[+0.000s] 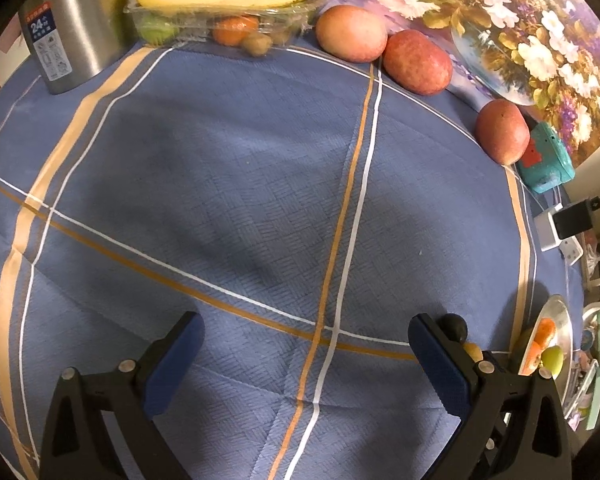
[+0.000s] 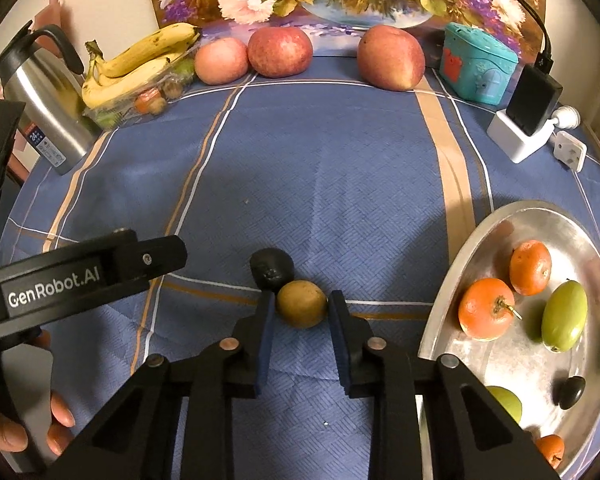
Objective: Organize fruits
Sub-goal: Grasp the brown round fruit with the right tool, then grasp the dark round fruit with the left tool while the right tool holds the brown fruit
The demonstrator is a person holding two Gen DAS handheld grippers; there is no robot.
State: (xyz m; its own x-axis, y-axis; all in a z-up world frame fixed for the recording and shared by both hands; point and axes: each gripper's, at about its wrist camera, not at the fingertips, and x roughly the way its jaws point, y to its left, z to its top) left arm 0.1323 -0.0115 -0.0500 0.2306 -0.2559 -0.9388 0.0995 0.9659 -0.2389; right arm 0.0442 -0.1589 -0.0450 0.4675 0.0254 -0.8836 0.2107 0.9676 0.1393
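Note:
In the right wrist view my right gripper [image 2: 301, 310] has its jaws close around a brown kiwi [image 2: 302, 303] lying on the blue cloth; the pads sit at its sides. A small black fruit [image 2: 271, 268] touches the kiwi at its far left. A metal tray [image 2: 452, 280] at the right holds oranges [image 2: 485, 309], a green fruit [image 2: 564, 316] and a dark fruit [image 2: 569, 392]. My left gripper [image 1: 306, 354] is wide open and empty over the cloth; it also shows in the right wrist view [image 2: 100, 272].
At the back stand three red apples [image 2: 280, 51], bananas [image 2: 140, 64] on a clear plastic box of small fruit [image 2: 140, 104], a steel flask [image 2: 40, 100], a teal box [image 2: 476, 64], a charger [image 2: 528, 120] and a flower painting.

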